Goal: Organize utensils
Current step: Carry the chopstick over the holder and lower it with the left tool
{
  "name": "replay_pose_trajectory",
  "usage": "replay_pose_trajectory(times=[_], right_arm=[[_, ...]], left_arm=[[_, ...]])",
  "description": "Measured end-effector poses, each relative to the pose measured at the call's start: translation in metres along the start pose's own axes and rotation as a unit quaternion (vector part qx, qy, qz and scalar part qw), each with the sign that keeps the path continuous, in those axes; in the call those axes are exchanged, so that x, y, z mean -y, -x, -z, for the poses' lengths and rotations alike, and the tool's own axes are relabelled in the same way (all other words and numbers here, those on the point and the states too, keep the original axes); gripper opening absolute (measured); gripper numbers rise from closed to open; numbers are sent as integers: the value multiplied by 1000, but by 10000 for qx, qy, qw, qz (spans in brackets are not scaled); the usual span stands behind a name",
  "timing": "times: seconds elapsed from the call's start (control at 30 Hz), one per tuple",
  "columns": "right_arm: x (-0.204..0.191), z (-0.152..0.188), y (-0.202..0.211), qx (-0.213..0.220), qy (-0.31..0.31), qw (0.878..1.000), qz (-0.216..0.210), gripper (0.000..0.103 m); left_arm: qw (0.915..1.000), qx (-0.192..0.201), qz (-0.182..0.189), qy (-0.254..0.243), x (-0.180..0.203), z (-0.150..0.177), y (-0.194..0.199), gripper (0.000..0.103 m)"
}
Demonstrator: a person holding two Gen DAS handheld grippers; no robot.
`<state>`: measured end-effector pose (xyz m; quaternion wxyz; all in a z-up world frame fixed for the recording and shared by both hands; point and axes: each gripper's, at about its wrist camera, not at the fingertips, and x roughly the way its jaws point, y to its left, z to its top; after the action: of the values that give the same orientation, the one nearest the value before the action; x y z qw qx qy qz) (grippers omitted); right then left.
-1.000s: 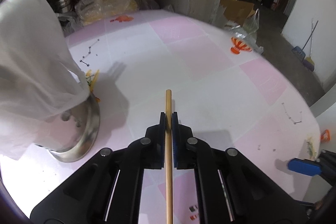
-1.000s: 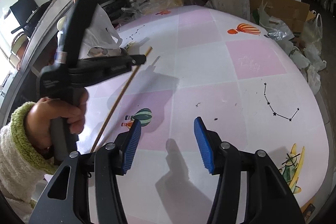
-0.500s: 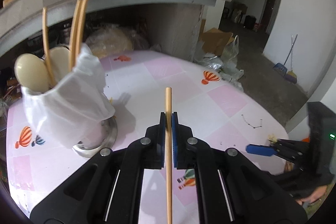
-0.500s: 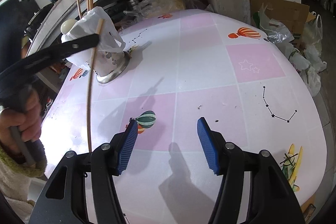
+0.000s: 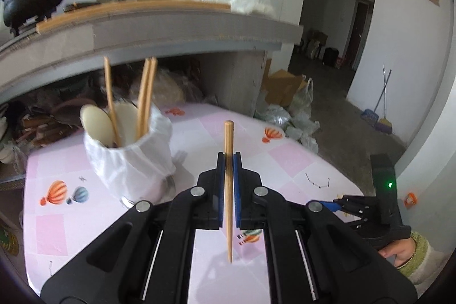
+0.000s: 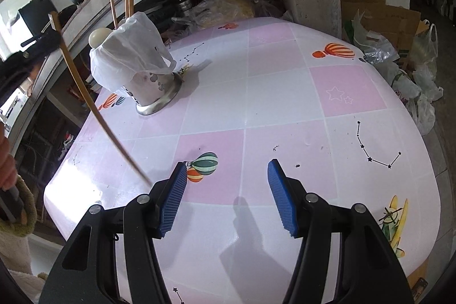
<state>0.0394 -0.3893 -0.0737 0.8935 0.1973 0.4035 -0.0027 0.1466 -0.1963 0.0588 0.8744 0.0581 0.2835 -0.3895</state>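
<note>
**Chopstick Held Aloft Over Patterned Table**

The left gripper (image 5: 228, 158) had its fingers clamped on a single wooden chopstick (image 5: 228, 190), seen nearly end-on from the left wrist, its blunt end rising above the blue pads and its tapered tip hanging above the pink-and-white table (image 5: 287, 161). Only the right wrist view showed the stick's full slanting length (image 6: 94, 101), well clear of the table, with the left gripper a dark blur at the frame's left edge.

The holder (image 5: 134, 161), a metal cup draped in a white plastic bag, stood on the far left part of the table with three more chopsticks (image 5: 145, 99) and two pale spoons (image 5: 97, 124) upright in it. The right wrist view revealed its flared steel base (image 6: 159, 101); the left wrist view hid most of that behind the bag.

The right gripper (image 6: 228, 190) hung over the near side of the table, fingers spread wide with nothing between them. From the left wrist it appeared only at the right margin (image 5: 339, 204), along with a hand (image 5: 399, 250) in a green fuzzy cuff. A shelf (image 5: 171, 19) with a black pot, bottles and jars showed clearly only from the left.
</note>
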Motion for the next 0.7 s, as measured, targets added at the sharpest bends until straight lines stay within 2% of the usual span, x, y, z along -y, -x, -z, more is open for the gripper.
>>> replay_pose_trajectory(times=[0.27,0.7], right_arm=[[-2,-1,3,22,37,10000,-6,58],[-4,0,2,4,25,10000,-46,58]], left_arm=[[9989,452,46,105,-8,-23,35,5],[9943,1059,5,-71,-11,-60,86,5]])
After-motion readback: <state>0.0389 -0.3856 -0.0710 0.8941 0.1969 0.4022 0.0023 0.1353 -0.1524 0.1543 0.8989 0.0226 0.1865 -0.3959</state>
